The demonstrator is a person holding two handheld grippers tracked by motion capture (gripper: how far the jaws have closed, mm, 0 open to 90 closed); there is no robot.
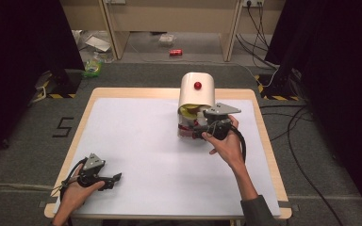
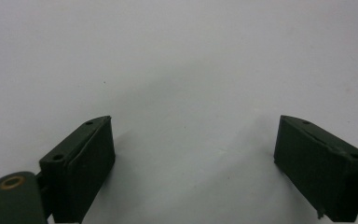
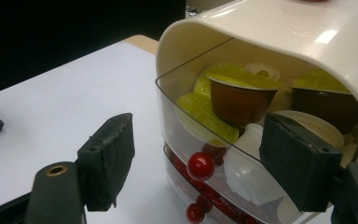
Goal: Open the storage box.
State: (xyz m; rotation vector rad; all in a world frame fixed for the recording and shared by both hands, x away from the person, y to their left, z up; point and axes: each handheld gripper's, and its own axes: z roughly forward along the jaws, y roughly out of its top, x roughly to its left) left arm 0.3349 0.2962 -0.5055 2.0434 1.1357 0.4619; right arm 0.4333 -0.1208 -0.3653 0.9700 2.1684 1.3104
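Capsules could spill if the right gripper [image 1: 199,131], jaws spread at the cream drawer box [image 1: 196,94] toward one o'clock, yanks its red knob [image 3: 201,166]; left gripper [image 1: 112,180] idles spread at seven.

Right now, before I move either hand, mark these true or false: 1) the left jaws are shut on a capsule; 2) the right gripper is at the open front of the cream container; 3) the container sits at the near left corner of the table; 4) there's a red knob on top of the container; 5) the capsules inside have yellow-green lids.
1) False. The left gripper is open over the bare table, holding nothing.
2) True. The right gripper is at the cream container, jaws apart.
3) False. It stands toward the far side, right of centre.
4) True: red knob.
5) True: brown capsules with yellow-green lids.
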